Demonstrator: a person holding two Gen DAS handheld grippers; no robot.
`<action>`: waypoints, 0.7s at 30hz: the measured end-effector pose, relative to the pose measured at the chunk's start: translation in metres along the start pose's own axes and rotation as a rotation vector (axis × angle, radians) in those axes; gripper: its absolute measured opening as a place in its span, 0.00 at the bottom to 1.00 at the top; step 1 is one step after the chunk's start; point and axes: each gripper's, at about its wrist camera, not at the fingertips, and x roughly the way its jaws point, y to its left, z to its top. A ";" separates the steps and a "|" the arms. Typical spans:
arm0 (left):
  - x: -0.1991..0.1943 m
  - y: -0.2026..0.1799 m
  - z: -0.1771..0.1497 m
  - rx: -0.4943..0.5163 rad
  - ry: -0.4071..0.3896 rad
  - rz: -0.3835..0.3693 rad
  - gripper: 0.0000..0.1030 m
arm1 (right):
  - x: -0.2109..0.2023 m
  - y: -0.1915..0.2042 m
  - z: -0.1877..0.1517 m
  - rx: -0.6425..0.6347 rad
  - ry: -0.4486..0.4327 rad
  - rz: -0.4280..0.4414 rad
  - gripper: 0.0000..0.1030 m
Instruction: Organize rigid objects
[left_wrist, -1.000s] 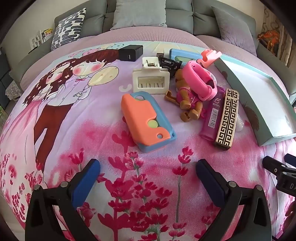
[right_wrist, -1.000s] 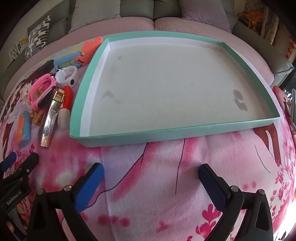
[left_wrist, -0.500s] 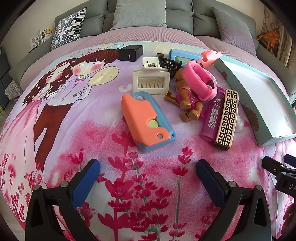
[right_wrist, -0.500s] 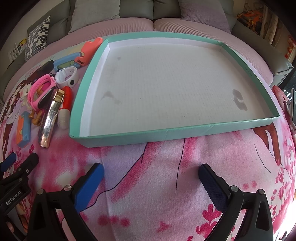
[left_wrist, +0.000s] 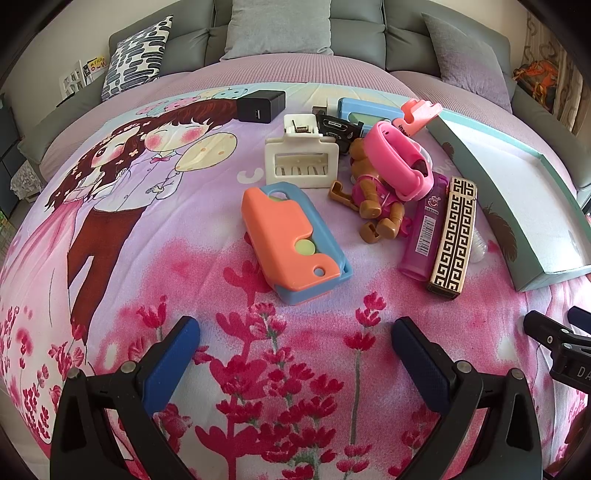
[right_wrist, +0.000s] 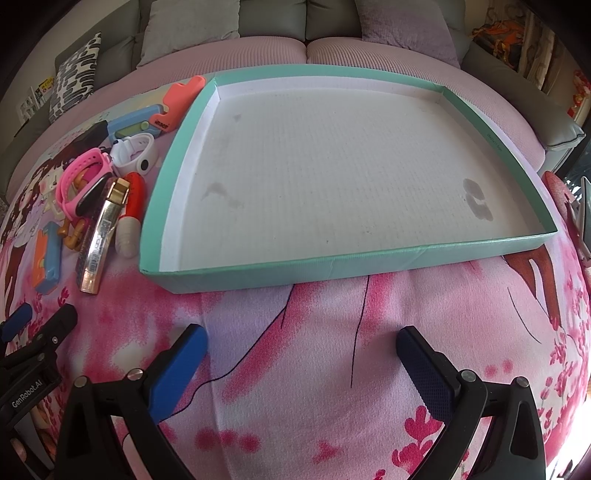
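Observation:
A pile of small rigid items lies on the printed blanket in the left wrist view: an orange-and-blue case (left_wrist: 293, 236), a cream hair claw (left_wrist: 302, 160), a brown toy figure (left_wrist: 373, 199), a pink wristband (left_wrist: 400, 162), a purple lighter (left_wrist: 424, 229) and a gold-patterned lighter (left_wrist: 454, 236). My left gripper (left_wrist: 291, 354) hovers open just short of the orange case, holding nothing. A shallow teal tray (right_wrist: 258, 271) with a bare white floor fills the right wrist view. My right gripper (right_wrist: 301, 358) stands open in front of its near wall, holding nothing.
A black charger block (left_wrist: 260, 105), a blue case (left_wrist: 364, 110) and a coral clip (left_wrist: 419, 114) sit at the back of the pile. A white wristband (right_wrist: 135, 155) and a red-and-white capsule (right_wrist: 129, 221) lie left of the tray. Grey sofa cushions (left_wrist: 280, 29) line the far side.

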 end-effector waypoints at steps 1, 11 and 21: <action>0.000 0.000 0.000 -0.001 0.000 0.000 1.00 | 0.000 0.000 0.001 -0.001 0.001 -0.001 1.00; 0.000 -0.001 0.001 0.006 0.000 0.005 1.00 | -0.001 0.000 0.000 -0.002 0.000 -0.004 1.00; 0.000 0.000 0.000 -0.002 -0.002 -0.006 1.00 | 0.000 0.001 0.003 -0.011 0.005 -0.004 1.00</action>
